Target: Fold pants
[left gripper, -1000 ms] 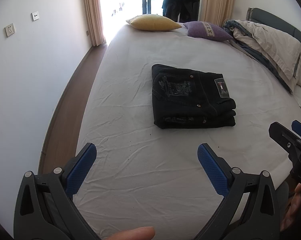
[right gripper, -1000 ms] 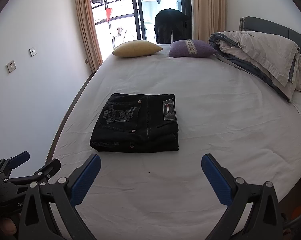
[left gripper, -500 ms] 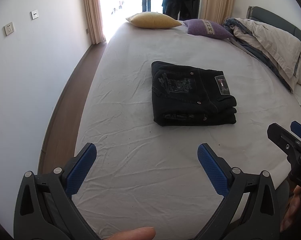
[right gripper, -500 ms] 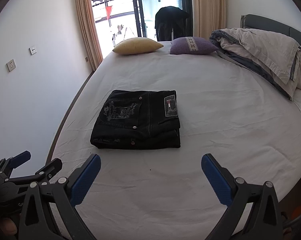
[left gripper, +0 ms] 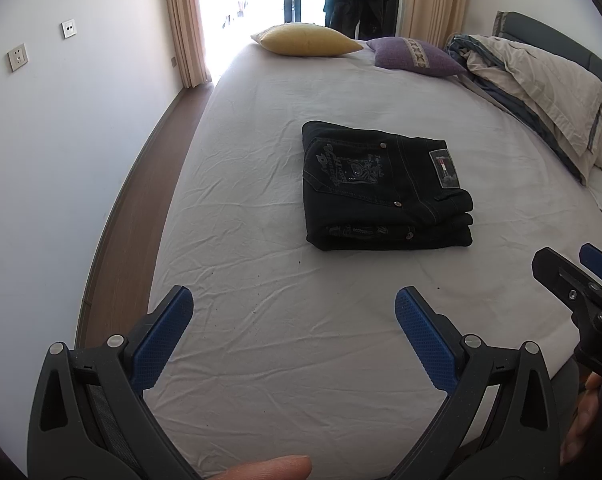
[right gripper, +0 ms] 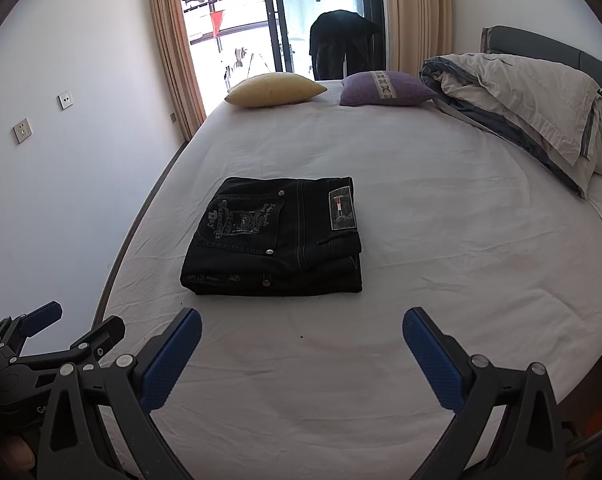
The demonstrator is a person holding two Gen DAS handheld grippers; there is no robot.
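Note:
Dark denim pants [left gripper: 381,186] lie folded into a compact rectangular stack on the white bed sheet [left gripper: 285,360], embroidered back pocket and label patch facing up. They also show in the right wrist view [right gripper: 277,240]. My left gripper [left gripper: 293,320] is open and empty, held above the near part of the bed, well short of the pants. My right gripper [right gripper: 301,340] is open and empty, also near the front edge. Each gripper shows at the edge of the other's view: the right one [left gripper: 573,280] and the left one [right gripper: 57,332].
A yellow pillow [left gripper: 305,39] and a purple pillow [left gripper: 417,54] lie at the far end of the bed. A bunched duvet [left gripper: 541,84] lies along the right side by the headboard. A wall and wooden floor strip [left gripper: 129,208] run along the left.
Both grippers have drawn back and risen slightly from the pants, which sit a little farther up in view. The pants have not moved on the bed.

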